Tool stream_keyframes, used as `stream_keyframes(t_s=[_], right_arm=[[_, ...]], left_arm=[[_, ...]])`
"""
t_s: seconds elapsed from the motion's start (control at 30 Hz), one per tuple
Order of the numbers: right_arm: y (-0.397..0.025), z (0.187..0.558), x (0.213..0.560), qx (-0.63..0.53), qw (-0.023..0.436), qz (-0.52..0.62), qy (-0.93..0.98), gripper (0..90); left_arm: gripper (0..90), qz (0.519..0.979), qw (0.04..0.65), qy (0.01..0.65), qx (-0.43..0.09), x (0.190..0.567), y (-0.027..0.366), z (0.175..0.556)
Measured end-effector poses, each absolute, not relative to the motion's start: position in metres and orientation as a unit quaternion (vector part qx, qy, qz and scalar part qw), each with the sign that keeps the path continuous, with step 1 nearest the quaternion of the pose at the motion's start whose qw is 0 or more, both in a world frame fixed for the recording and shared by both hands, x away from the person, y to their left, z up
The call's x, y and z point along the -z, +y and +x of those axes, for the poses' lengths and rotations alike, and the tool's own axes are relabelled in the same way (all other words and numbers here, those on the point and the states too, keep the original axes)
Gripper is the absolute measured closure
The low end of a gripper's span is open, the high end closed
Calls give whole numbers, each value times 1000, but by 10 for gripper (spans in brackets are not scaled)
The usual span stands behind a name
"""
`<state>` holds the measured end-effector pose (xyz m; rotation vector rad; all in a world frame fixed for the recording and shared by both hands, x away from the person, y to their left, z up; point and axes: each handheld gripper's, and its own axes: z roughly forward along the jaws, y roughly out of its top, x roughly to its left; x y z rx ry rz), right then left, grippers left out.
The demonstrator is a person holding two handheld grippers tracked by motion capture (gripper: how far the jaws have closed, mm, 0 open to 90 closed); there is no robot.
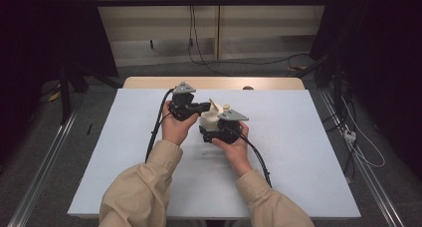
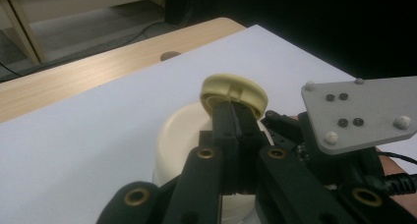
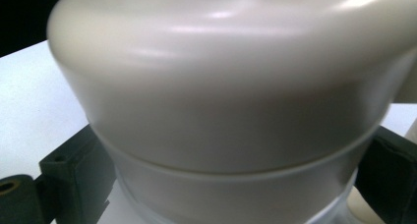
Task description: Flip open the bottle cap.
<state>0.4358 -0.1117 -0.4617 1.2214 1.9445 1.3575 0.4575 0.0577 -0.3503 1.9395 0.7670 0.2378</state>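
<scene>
A cream container (image 1: pixel 210 118) stands at the middle of the white table top (image 1: pixel 298 152). On top of it sits a round yellowish cap (image 2: pixel 234 88), seen as a small yellow spot (image 1: pixel 226 107) in the high view. My left gripper (image 2: pixel 236 112) reaches in from the left (image 1: pixel 207 106), its jaws pressed together on the near edge of the cap. My right gripper (image 3: pixel 231 189) has one jaw on each side of the container's wide body (image 3: pixel 231 86), low down. Its grey plate (image 2: pixel 361 111) sits beside the container (image 2: pixel 182 135).
A strip of bare wood (image 1: pixel 214 82) with a small round hole (image 1: pixel 247 87) runs along the table's far edge. Metal rails (image 1: pixel 45 162) flank the table on the floor. Cables (image 1: pixel 358 142) lie at the right and behind. Each gripper trails a black cable (image 1: pixel 157 127).
</scene>
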Motion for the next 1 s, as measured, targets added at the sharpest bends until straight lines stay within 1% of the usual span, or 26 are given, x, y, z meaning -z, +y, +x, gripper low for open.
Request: stream_keyframes(t_s=[1.0], right_arm=[[-112,436,462,-494,235,445,709,33]], left_arm=[[900,798,507,315,-90,349,54,460]])
